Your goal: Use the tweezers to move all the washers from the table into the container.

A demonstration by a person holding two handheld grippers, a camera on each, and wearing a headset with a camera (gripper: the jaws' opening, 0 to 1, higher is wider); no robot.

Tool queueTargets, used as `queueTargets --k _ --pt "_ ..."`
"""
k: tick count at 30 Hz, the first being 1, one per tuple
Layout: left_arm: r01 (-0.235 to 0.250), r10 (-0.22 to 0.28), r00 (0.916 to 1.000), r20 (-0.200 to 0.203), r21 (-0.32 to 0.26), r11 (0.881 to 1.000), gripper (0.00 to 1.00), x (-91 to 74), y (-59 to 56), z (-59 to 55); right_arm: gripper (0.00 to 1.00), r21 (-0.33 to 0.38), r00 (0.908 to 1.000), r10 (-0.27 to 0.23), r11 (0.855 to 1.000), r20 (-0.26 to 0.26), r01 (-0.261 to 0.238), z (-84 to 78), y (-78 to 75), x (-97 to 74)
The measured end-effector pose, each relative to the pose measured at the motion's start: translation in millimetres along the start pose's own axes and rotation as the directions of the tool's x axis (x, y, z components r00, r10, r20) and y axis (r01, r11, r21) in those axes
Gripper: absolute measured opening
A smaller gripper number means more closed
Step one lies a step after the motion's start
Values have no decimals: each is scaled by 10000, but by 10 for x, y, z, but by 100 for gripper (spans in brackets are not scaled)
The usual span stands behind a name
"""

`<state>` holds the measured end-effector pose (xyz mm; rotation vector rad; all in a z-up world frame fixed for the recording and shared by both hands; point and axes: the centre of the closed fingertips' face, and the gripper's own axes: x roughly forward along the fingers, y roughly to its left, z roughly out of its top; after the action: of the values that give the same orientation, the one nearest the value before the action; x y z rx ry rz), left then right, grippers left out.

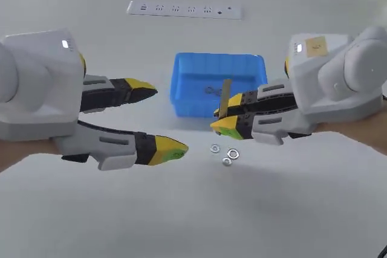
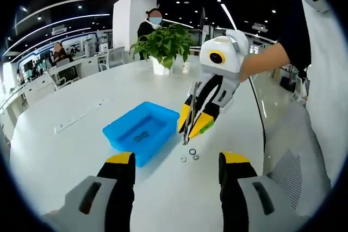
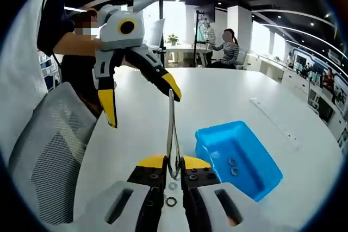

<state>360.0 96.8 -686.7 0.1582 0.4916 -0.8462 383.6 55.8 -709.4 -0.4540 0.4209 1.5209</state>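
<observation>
Head view: right gripper [image 1: 228, 113] clamps tweezers [image 1: 225, 93], left gripper [image 1: 166, 119] apart; hard press cld flick washers [image 1: 225, 154] away.

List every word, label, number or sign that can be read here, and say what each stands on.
No text in these views is legible.
Tan sticker on the body of the right gripper: a dark mark, too blurred to read.
White power strip at the far side of the table: small marks by the sockets, too small to read.
The container and the tweezers: no text visible.
</observation>
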Motion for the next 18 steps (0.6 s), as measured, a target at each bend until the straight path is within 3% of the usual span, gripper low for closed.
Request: queueTargets --k 2,4,11,17,18 --pt "-127 163 9985 530 -669 9977 68 -25 5 74 11 -66 9999 -95 9999 63 96 65 -33 -28" --pt "-322 409 9947 941 -922 9952 69 -58 36 138 11 -99 9997 -219 9997 122 220 126 -80 -57" --pt "-517 613 9931 997 -968 9940 69 -132 170 38 11 -243 9969 -723 9970 296 731 312 -345 -126" --pt "-709 814 9920 967 -1071 9917 72 -117 189 -43 11 -362 9939 -1086 9934 193 1093 310 -625 -49" --pt "-712 824 9920 959 -1140 9909 72 -119 196 -56 11 -349 9935 -1127 9929 181 1133 266 -760 8"
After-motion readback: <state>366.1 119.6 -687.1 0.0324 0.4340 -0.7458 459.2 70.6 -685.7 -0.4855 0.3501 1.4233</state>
